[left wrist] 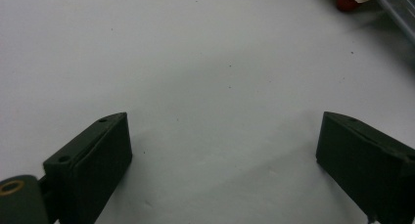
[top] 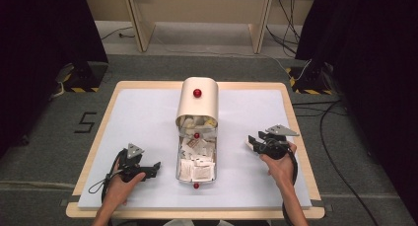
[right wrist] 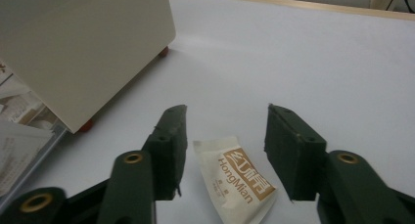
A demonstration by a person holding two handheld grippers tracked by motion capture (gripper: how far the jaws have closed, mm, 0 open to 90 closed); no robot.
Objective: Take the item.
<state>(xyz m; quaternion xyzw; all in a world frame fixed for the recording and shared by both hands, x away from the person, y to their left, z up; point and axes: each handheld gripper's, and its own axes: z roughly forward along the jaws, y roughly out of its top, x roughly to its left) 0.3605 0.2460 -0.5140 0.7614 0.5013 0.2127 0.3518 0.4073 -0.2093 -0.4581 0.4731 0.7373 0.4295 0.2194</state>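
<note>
A cream box with a rounded lid [top: 198, 105] and a red knob [top: 197, 93] stands mid-table. A clear drawer [top: 178, 159] sticks out of its front, holding several white sachets [top: 196, 162]. To the right of the drawer, my right gripper [top: 252, 141] is open. In the right gripper view its jaws [right wrist: 226, 114] stand on either side of a white and brown "HongMian" sachet [right wrist: 240, 182] lying flat on the mat, not touching it. My left gripper [top: 154, 168] is open to the left of the drawer, with bare mat between its jaws [left wrist: 222, 119].
A white mat [top: 138, 117] covers the wooden table [top: 291, 112]. The box wall [right wrist: 83, 48] rises close on the left in the right gripper view. A red foot [left wrist: 345, 0] and the drawer's clear edge [left wrist: 399, 11] sit at the far top right of the left gripper view.
</note>
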